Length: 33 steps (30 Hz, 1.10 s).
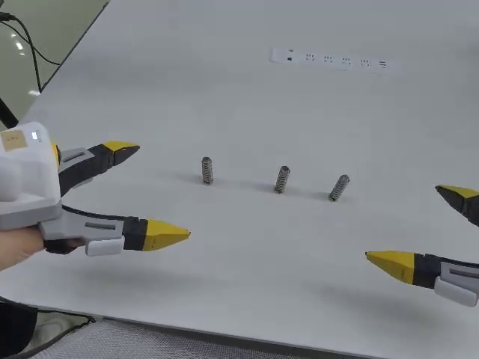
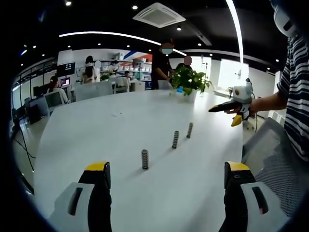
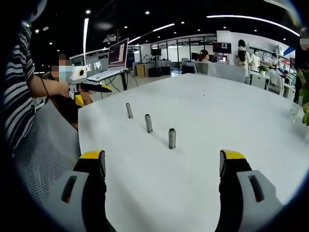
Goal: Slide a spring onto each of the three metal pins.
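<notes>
Three metal pins stand in a row on the white table, each wearing a coiled spring: left spring (image 1: 207, 170), middle spring (image 1: 281, 179), right spring (image 1: 339, 188). From the left gripper view they run away to the right, nearest spring (image 2: 145, 159) first. In the right gripper view the nearest spring (image 3: 172, 138) leads the row. My left gripper (image 1: 153, 191) is open at the left of the row, nothing between its yellow tips. My right gripper (image 1: 415, 228) is open at the right, also holding nothing. Both stay apart from the springs.
A white power strip (image 1: 331, 60) lies at the far side of the table. A black cable (image 1: 30, 45) runs along the left edge. A potted plant (image 2: 189, 80) stands at the table's far end. People sit and stand at desks beyond.
</notes>
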### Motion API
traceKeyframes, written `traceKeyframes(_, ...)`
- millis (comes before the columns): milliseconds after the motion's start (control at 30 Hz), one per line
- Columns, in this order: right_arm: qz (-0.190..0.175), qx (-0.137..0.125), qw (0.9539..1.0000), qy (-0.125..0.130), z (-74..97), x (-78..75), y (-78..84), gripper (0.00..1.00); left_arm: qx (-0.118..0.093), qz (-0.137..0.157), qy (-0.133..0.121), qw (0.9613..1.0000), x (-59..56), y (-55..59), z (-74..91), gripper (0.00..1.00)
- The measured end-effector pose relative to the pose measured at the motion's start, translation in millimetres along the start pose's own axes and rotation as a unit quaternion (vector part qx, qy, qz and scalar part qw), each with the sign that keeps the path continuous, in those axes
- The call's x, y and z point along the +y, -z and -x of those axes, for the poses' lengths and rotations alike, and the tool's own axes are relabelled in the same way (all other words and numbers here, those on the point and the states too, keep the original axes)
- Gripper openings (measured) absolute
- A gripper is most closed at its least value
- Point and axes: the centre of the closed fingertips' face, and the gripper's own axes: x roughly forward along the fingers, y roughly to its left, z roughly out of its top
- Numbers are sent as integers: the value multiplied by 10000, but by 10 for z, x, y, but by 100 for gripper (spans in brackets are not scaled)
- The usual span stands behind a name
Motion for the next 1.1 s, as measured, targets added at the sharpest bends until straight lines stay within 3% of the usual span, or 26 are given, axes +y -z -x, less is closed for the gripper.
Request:
traceKeyframes(100,17,23,10000,-34,-14,24,-6,100,9,14,18,10000,-49,14,-14,97)
traceKeyframes(1100,170,-53,9998,-6,-65,13,-192,100,-84,58,-56,9999,-54,-34,73,97)
